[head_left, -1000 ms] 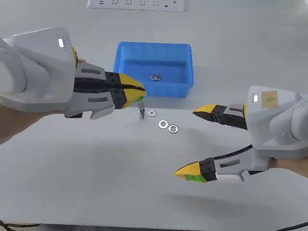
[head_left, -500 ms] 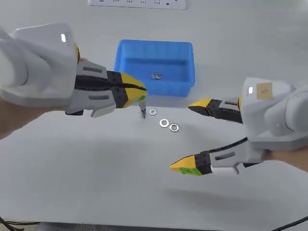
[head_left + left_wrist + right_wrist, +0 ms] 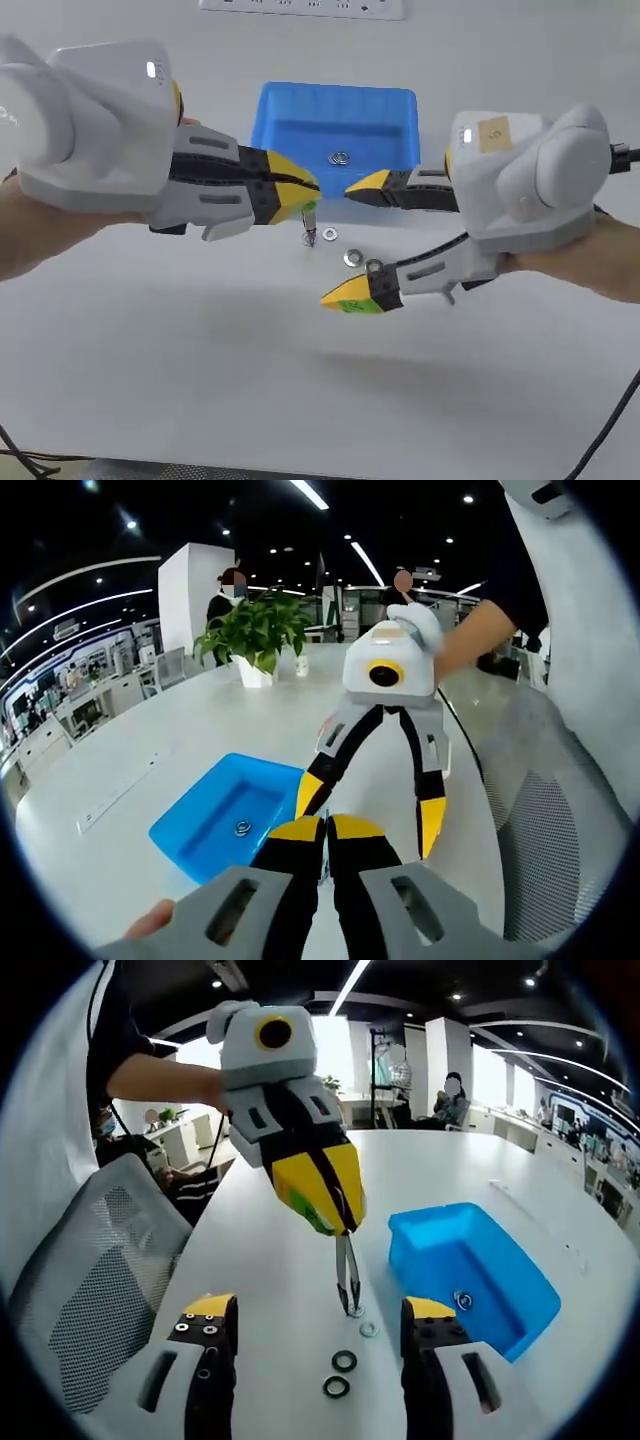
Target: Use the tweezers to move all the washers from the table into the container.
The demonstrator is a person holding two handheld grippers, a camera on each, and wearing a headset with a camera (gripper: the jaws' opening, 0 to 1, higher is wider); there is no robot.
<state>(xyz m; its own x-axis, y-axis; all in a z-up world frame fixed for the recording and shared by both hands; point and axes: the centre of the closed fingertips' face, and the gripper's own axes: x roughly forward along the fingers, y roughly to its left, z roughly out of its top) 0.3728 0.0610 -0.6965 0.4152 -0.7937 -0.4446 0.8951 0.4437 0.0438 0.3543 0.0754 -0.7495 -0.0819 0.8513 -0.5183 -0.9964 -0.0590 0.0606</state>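
Head view: the left gripper (image 3: 305,190) has its fingers clenched on the tweezers (image 3: 309,222). Their thin steel tips point down at a washer (image 3: 310,240) lying on the desk (image 3: 200,360). The other washers (image 3: 352,259) lie just beside it. The right gripper (image 3: 355,242) has its fingers spread wide with nothing in them, one on each side of that group. The blue container (image 3: 290,110) sits near, behind the group, with one washer already inside.

Left gripper view: the two yellow-tipped fingers are pressed together, and the container's smooth plastic walls show ahead to the left.

Right gripper view: the tweezer tips sit right at the washer, though I cannot tell whether they have pinched it.

The washers are thin flat metal rings on a smooth pale desk, so they will probably slide if pushed. It would work better to put one tip through the hole, nip the rim, keep the squeeze steady and lift straight up. The right gripper should probably stay clear.
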